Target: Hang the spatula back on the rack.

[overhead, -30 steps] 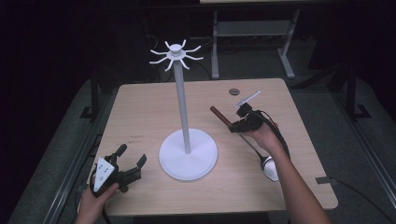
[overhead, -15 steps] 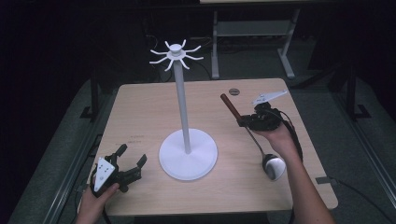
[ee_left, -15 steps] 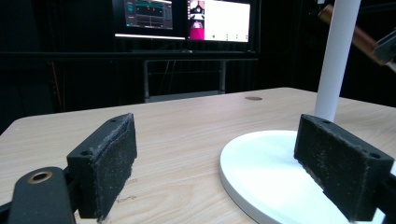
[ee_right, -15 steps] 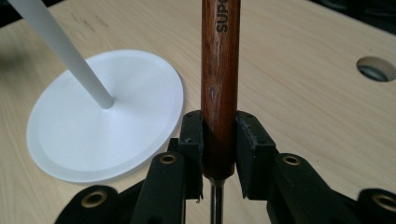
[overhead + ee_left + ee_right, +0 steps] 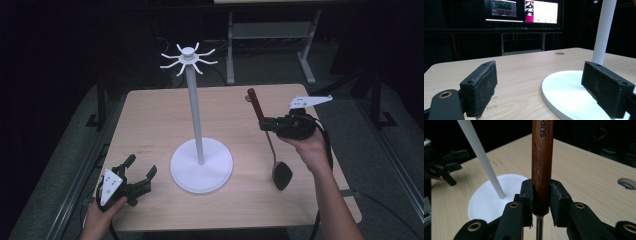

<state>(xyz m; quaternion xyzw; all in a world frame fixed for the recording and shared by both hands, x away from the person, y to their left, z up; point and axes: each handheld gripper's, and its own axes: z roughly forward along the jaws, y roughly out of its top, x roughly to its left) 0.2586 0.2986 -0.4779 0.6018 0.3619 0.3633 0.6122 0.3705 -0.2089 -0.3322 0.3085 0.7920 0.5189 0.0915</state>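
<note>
The pads (image 5: 526, 195) of the right gripper (image 5: 541, 202) are pressed on both sides of the brown wooden handle of a ladle (image 5: 542, 162), and the letters "SUP" are read on the handle before it is cut off by the top edge of the right gripper view. In the high view the ladle (image 5: 270, 145) is seen held off the table (image 5: 150, 115) at the right, handle up and tilted a little left, dark bowl hanging low just above the tabletop. Compared with a second ago, the right gripper (image 5: 265, 124) is found higher and nearer the person, and the ladle is turned more upright. The left gripper (image 5: 140, 175) is kept in its earlier spot at the table's near left corner, pads wide apart with nothing between them, just beside the round base of the white hook stand (image 5: 200, 165).
</note>
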